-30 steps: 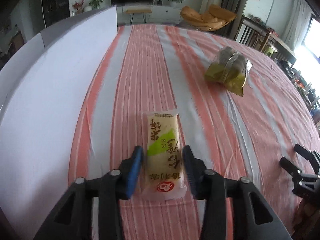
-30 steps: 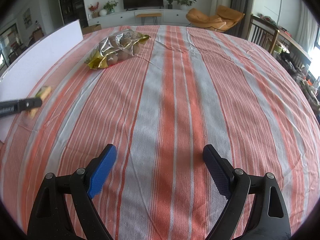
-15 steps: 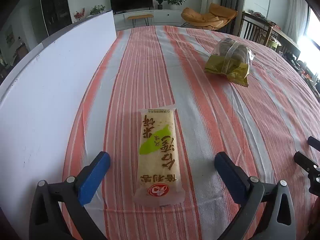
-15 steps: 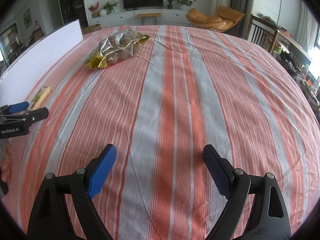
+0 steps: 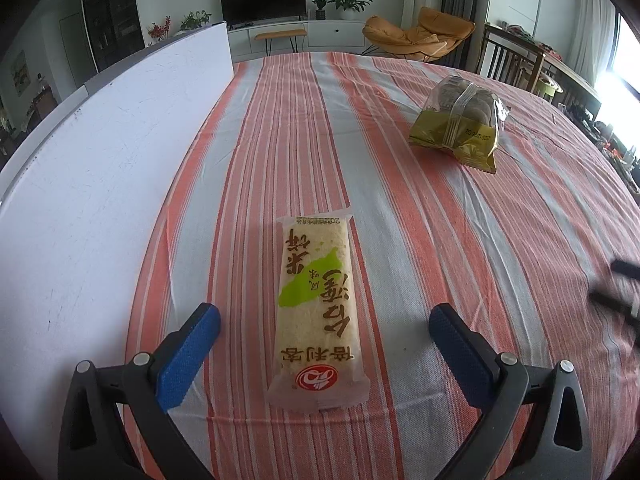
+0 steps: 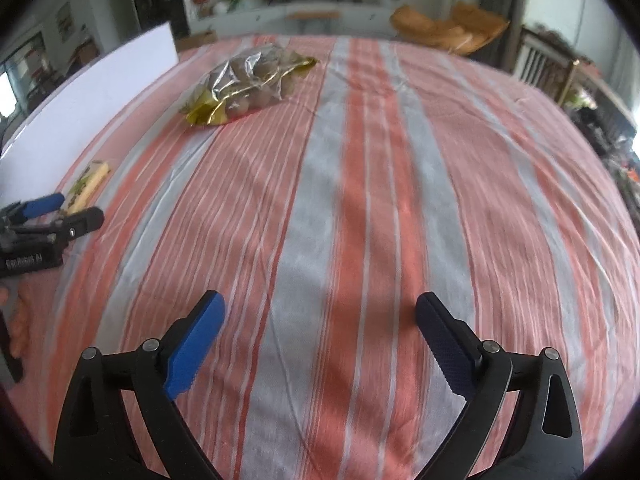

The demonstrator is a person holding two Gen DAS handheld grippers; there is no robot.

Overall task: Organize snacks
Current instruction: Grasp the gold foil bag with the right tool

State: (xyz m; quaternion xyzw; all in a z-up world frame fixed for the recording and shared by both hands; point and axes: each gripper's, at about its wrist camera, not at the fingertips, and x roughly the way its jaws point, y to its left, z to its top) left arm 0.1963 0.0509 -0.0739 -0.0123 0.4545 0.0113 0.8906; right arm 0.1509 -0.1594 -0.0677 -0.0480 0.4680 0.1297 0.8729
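A long pale rice-cracker pack (image 5: 316, 304) with a green patch lies flat on the striped cloth. It rests between the wide-apart blue pads of my left gripper (image 5: 324, 314), and neither pad touches it. A clear and gold bag of round snacks (image 5: 460, 124) sits farther back on the right. In the right wrist view that bag (image 6: 244, 88) is far ahead on the left, and the cracker pack (image 6: 89, 184) lies by the left gripper (image 6: 60, 212). My right gripper (image 6: 320, 300) hovers over bare cloth; its jaws are opening with nothing between them.
A white board (image 5: 100, 180) stands upright along the left side of the table, close to the cracker pack. The red, white and grey striped tablecloth (image 6: 360, 160) covers the whole table. Chairs and furniture stand beyond the far and right edges.
My left gripper's jaws went from shut on the cracker pack to wide open, leaving it flat on the cloth. The right jaws spread a little wider, and the right view turned blurry.
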